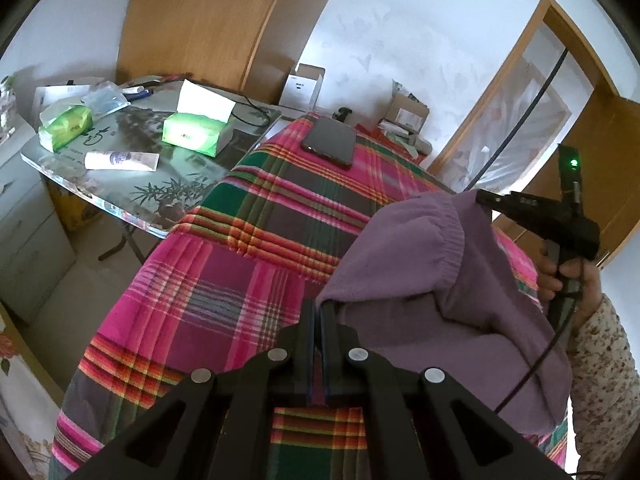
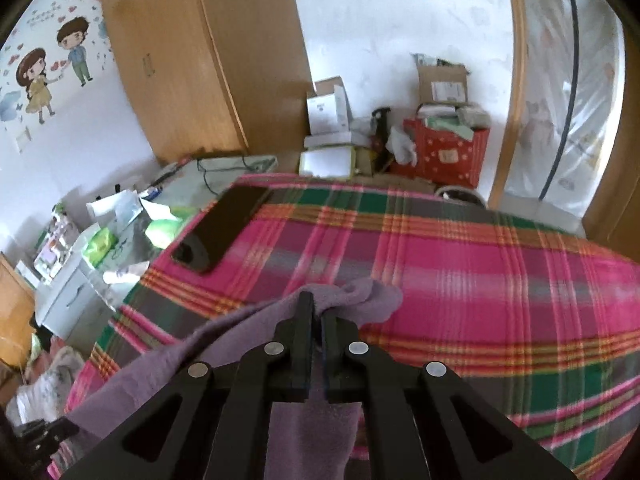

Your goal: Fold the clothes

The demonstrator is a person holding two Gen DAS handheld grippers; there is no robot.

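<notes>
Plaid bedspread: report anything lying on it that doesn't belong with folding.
A dark phone lies near the far left corner of the plaid bedspread, apart from the purple garment both grippers hold. Nothing looks spilled or damaged.

The right tool (image 2: pixel 316 308) has its jaws closed on a bunched edge of a purple garment (image 2: pixel 224 344), which trails down and to the left beneath it. The garment lies over a plaid cloth (image 2: pixel 480 272) in pink, green and orange. A dark phone (image 2: pixel 220 232) lies flat near the cloth's far left corner, well apart from the garment. Beyond stand a wooden wardrobe (image 2: pixel 192 60) and stacked boxes (image 2: pixel 440 144).
</notes>
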